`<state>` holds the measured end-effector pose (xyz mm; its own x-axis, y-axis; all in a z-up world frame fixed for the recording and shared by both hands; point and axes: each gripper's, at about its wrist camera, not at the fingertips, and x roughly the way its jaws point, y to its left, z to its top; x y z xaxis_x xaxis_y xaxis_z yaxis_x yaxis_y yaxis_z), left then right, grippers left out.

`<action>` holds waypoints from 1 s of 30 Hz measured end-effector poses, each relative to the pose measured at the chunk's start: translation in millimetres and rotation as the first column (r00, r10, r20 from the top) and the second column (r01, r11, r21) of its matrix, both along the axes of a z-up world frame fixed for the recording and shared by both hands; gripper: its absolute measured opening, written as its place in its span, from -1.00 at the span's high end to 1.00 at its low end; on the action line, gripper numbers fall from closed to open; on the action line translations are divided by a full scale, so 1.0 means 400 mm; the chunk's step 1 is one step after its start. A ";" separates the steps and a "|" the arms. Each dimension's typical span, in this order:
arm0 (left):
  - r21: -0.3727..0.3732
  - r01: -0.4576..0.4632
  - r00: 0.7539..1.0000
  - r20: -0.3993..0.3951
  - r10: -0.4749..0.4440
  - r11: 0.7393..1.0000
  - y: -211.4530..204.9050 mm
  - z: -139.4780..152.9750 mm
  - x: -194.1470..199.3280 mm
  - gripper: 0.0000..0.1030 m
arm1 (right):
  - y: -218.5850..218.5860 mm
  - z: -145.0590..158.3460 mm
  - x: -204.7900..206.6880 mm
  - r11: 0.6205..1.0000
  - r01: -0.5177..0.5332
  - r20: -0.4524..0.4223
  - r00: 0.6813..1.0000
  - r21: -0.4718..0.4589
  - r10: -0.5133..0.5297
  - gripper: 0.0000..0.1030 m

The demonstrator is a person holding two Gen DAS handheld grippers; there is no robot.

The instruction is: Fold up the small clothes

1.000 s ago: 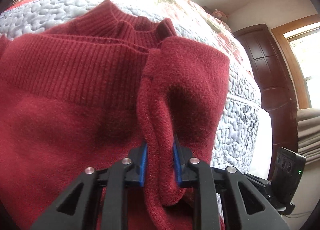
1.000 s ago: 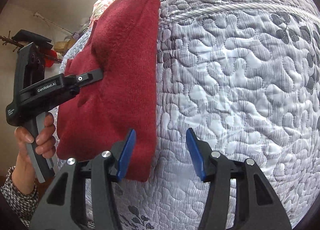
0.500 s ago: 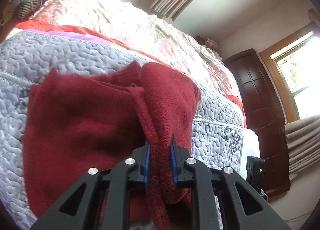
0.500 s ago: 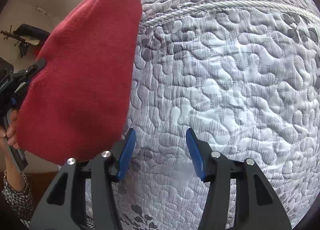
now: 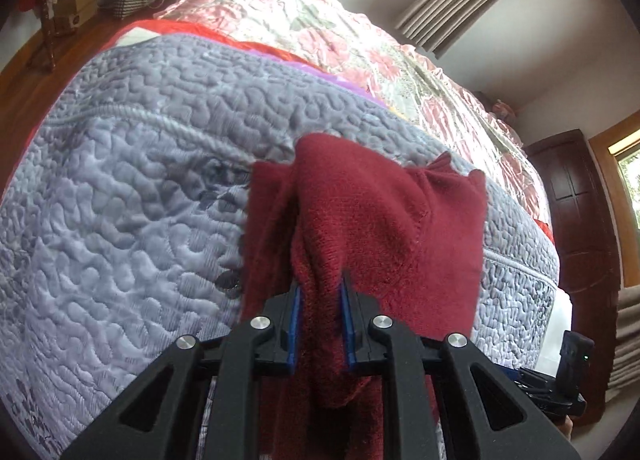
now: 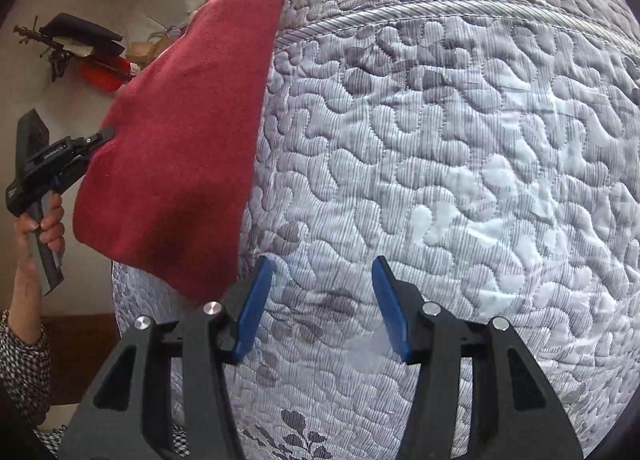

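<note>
Pinching a bunched fold of the red sweater (image 5: 372, 220), the left gripper (image 5: 320, 324) lifts it over the quilted bed (image 5: 132, 188); carry it steadily so the layers stay stacked. Cloth below the fingers is cut off at 6 o'clock.

Right wrist view: the right gripper (image 6: 320, 308) hangs spread and empty above the quilt, the sweater at 9 o'clock. Its far face is hidden.

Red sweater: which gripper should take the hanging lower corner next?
Probably right. Right gripper is open, empty, beside the red sweater. Left gripper is clamped on it.
</note>
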<state>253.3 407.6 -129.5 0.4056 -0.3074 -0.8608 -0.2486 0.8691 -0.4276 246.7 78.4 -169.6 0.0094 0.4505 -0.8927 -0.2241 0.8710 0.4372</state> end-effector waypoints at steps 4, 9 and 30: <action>0.022 0.001 0.999 -0.032 -0.001 1.000 -0.003 -0.070 -0.009 0.63 | 0.061 -0.013 0.019 1.000 -0.020 -0.009 1.000 -0.004 0.020 -0.03; 0.042 -0.021 0.999 -0.043 0.023 0.999 -0.006 -0.053 -0.029 0.33 | 0.086 0.004 -0.020 0.999 -0.054 0.003 0.999 -0.004 0.054 -0.03; -0.008 0.020 0.995 -0.094 -0.021 1.000 -0.034 -0.056 -0.204 0.77 | 0.316 -0.095 -0.118 0.989 -0.015 -0.167 0.985 0.147 0.040 0.66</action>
